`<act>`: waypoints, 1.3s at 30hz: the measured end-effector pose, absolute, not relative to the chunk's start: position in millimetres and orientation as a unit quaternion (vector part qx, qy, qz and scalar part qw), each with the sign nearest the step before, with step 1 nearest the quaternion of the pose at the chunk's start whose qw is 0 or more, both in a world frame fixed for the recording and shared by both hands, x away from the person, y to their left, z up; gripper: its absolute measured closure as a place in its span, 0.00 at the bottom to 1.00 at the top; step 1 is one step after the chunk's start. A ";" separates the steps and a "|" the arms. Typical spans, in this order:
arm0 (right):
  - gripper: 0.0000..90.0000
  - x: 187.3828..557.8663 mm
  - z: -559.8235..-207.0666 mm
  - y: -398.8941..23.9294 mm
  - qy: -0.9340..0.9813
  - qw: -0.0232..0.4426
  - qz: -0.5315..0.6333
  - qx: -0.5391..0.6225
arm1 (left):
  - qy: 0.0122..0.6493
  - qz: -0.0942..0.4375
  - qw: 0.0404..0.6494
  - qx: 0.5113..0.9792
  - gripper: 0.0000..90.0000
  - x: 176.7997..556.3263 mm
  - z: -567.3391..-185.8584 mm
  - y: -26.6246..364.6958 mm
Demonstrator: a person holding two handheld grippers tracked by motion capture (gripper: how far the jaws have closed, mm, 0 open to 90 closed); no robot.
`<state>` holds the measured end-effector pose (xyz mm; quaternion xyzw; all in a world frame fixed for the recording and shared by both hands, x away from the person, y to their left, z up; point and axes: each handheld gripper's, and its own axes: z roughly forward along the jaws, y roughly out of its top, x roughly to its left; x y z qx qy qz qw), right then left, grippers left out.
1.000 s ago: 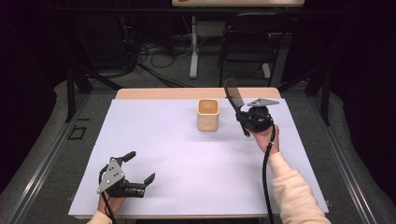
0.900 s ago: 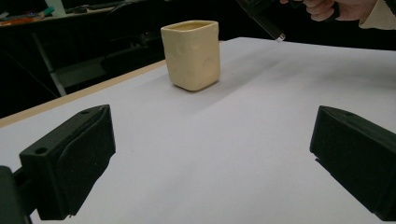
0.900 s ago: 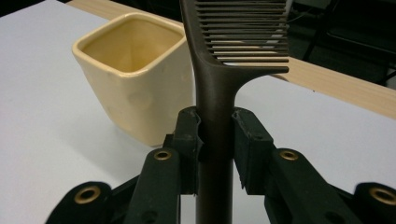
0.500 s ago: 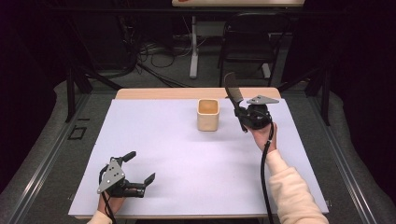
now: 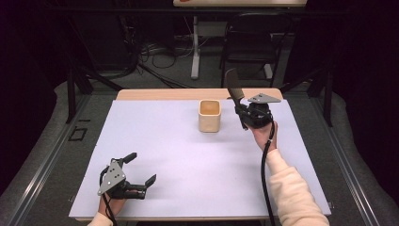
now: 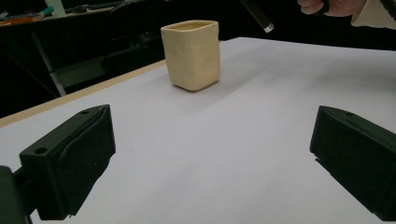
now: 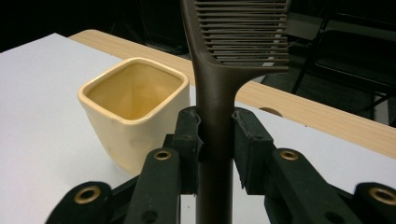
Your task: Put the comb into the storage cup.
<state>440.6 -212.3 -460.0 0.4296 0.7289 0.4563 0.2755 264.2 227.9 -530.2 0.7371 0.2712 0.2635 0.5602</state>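
Observation:
A cream square cup point(image 5: 209, 116) stands upright and empty at the far middle of the white table point(image 5: 188, 155). Just to its right, my right gripper point(image 5: 241, 109) is shut on the handle of a dark brown comb point(image 5: 232, 84), whose teeth point up and away. In the right gripper view the pads point(image 7: 189, 140) clamp the comb point(image 7: 219, 93) handle, with the cup point(image 7: 133, 109) close at the left. My left gripper point(image 5: 141, 168) rests open at the near left, nothing between its jaws. In the left gripper view, the left gripper point(image 6: 210, 154) faces the cup point(image 6: 191, 53) from afar.
The table's wooden far edge point(image 5: 188, 94) lies just behind the cup. A black chair point(image 5: 249, 52) and floor cables point(image 5: 155, 70) are beyond the table. A sleeved forearm point(image 5: 291, 188) reaches in from the near right.
The right gripper with the comb has shifted slightly toward the far edge. The left gripper has stayed put.

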 end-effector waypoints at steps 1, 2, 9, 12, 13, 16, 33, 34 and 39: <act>0.81 440.8 -459.5 -212.0 0.729 0.277 0.457 0.428 | 0.272 0.263 0.560 0.737 0.00 264.1 -530.2 227.8; 0.81 441.2 -458.9 -211.8 0.730 0.277 0.456 0.427 | 0.271 0.263 0.560 0.737 0.00 264.1 -530.1 227.7; 0.81 442.9 -455.6 -208.2 0.729 0.282 0.457 0.423 | 0.271 0.263 0.560 0.737 0.00 264.4 -530.2 227.8; 0.81 443.8 -454.3 -207.3 0.729 0.283 0.458 0.422 | 0.270 0.263 0.560 0.738 0.00 264.4 -530.1 227.5; 0.81 443.9 -453.7 -207.0 0.729 0.284 0.459 0.422 | 0.270 0.263 0.560 0.738 0.00 264.4 -530.1 227.5; 0.81 445.1 -451.4 -205.7 0.729 0.284 0.460 0.420 | 0.271 0.263 0.560 0.737 0.00 264.2 -530.1 227.6; 0.81 449.3 -442.4 -199.3 0.731 0.282 0.462 0.416 | 0.270 0.263 0.560 0.738 0.00 264.4 -530.1 227.1; 0.81 449.7 -441.8 -199.1 0.732 0.283 0.461 0.415 | 0.269 0.264 0.559 0.738 0.00 264.4 -530.0 227.2; 0.81 451.6 -438.4 -198.1 0.733 0.279 0.462 0.415 | 0.270 0.264 0.560 0.738 0.00 264.5 -530.0 227.5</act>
